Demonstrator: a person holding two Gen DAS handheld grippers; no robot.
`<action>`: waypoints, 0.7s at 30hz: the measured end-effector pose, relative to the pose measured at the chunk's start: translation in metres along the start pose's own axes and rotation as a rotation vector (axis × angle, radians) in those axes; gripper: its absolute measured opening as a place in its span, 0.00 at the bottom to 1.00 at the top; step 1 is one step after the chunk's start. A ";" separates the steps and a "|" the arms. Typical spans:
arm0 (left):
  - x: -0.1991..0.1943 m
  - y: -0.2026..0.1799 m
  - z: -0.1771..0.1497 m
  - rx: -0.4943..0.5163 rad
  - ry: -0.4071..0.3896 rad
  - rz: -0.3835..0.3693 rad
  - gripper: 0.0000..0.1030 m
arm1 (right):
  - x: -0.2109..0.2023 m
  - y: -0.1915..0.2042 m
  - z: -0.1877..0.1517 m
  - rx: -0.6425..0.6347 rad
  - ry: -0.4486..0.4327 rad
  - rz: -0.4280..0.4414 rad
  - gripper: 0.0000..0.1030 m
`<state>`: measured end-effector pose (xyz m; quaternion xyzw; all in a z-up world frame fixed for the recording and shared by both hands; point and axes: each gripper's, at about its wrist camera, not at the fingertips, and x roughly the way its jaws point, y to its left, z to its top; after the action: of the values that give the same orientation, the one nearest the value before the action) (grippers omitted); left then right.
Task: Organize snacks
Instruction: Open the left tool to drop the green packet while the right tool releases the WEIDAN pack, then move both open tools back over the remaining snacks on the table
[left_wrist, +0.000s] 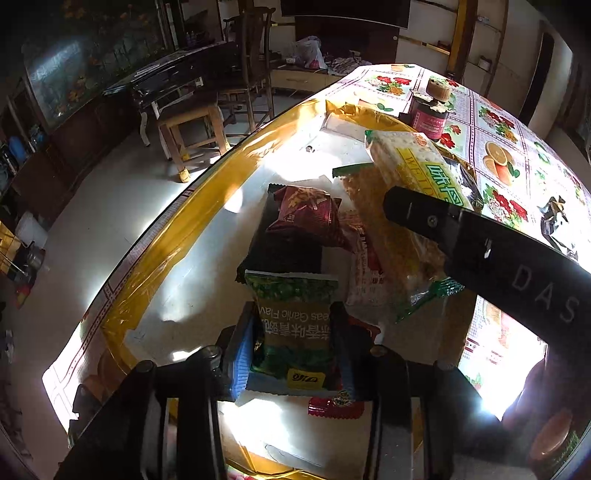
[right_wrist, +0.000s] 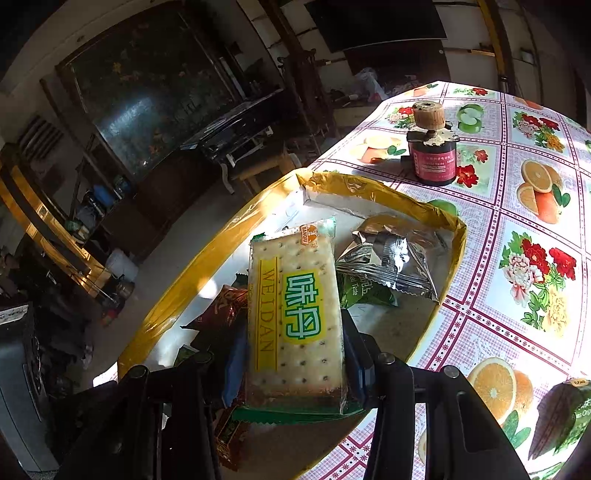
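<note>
currently left tongs stand apart around green pea packet; right tongs clamped on cracker pack.

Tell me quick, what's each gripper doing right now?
Left gripper: green garlic-pea snack packet between its jaws; grip cannot be told.
Right gripper: closed on the clear-wrapped Weidan cracker pack.

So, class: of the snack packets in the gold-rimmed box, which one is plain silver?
The crinkled silver foil packet in the box's far corner; the others show printed green, red or cracker designs.
</note>
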<state>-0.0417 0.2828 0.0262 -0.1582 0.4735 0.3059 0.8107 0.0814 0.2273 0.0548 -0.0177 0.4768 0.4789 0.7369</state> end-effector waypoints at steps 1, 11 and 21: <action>0.000 -0.001 0.000 0.003 0.002 0.000 0.50 | 0.001 0.000 0.000 0.000 0.007 -0.003 0.49; -0.013 0.003 -0.004 -0.004 -0.029 -0.001 0.72 | -0.022 -0.007 0.000 0.040 -0.038 0.019 0.67; -0.036 -0.008 -0.013 0.016 -0.059 -0.025 0.74 | -0.098 -0.047 -0.041 0.161 -0.150 -0.026 0.75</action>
<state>-0.0589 0.2573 0.0509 -0.1485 0.4501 0.2963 0.8292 0.0782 0.1146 0.0826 0.0713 0.4573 0.4294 0.7755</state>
